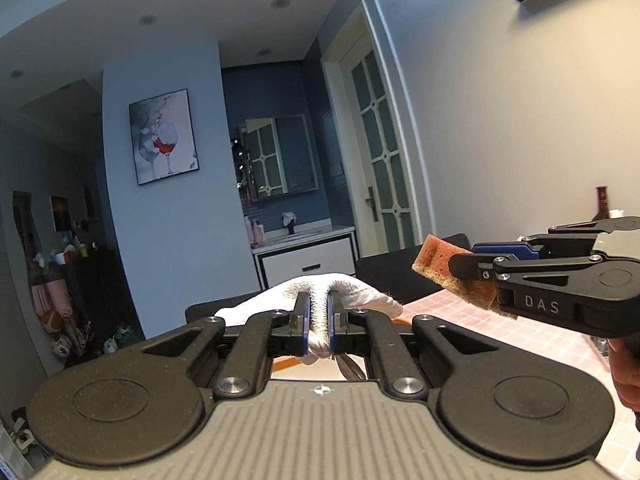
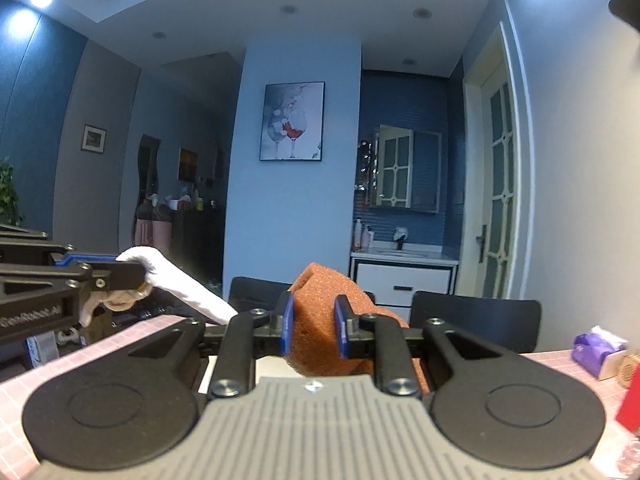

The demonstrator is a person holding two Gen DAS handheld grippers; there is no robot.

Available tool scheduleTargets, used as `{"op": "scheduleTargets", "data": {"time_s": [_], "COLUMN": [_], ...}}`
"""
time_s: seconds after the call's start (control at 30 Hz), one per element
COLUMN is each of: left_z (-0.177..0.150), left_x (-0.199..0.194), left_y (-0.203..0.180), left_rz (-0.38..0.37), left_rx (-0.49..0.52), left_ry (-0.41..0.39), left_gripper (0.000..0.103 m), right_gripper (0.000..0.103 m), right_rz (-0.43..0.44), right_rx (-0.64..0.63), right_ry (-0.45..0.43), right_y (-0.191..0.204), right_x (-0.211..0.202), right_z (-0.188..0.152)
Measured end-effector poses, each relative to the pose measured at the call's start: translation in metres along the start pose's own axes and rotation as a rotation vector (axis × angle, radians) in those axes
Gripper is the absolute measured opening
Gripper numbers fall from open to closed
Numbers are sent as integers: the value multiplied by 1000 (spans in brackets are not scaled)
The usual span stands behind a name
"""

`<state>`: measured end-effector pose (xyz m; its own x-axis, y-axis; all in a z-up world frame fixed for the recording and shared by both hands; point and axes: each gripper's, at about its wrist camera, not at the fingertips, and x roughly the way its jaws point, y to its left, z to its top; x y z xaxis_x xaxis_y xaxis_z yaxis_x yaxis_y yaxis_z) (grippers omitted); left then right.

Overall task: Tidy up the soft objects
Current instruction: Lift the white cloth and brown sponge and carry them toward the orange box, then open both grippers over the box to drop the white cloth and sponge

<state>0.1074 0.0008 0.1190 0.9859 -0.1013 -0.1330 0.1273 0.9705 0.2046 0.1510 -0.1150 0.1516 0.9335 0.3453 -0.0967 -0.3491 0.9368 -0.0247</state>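
In the left wrist view, the left gripper (image 1: 318, 320) was clamped tight on a white cloth (image 1: 320, 292), its jaws nearly together with a bunched ridge of fabric pinched between the blue pads. The cloth spilled forward and to both sides of the fingertips, held clear above the pink checked tablecloth (image 1: 452, 312) that lay below and to the right. Just off to the right, at about the same height, the right gripper (image 1: 464, 266) held an orange sponge (image 1: 436, 256) by one end, the rest jutting out past its fingertips.

In the right wrist view, the right gripper (image 2: 314, 326) was closed on the orange sponge (image 2: 316, 312), the jaws partly apart and the foam bulging above and below the pads. To the left, the left gripper (image 2: 120, 276) carried the white cloth (image 2: 180, 284), which drooped forward and down from its tips.

Both things looked light and very soft. The cloth would likely sag and slip unless gripped on a gathered fold, as here. The sponge would compress but spring back, so a hold across its middle seemed the surest.
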Motion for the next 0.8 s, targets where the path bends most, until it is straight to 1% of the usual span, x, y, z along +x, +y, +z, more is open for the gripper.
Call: {"op": "scheduleTargets", "data": {"time_s": [0.1,0.17,0.33,0.47,0.57,0.63,0.8], "left_z": [0,-3,-20,-37,-51,-59,-73], "left_x": [22,35,71,96,112,120,129], "left_y": [6,8,12,19,23,25,27], "left_rz": [0,-4,4,-7,-20,-27,-50], "left_rx": [2,4,16,7,-4,-11,-37], "left_ry": [40,79,184,286,358,403,480], "left_gripper": [9,9,9,9,9,9,9], "right_gripper": [20,20,20,20,20,20,20], "right_rz": [29,54,120,141,154,147,114], "right_rx": [15,33,62,45,50,43,0], "right_ry": [29,64,179,274,348,385,454], "right_y": [0,-2,-6,-5,-3,-2,-1], "right_x": [22,41,89,126,147,158,179], "right_z": [2,2,-2,-13,-25,-34,-46]}}
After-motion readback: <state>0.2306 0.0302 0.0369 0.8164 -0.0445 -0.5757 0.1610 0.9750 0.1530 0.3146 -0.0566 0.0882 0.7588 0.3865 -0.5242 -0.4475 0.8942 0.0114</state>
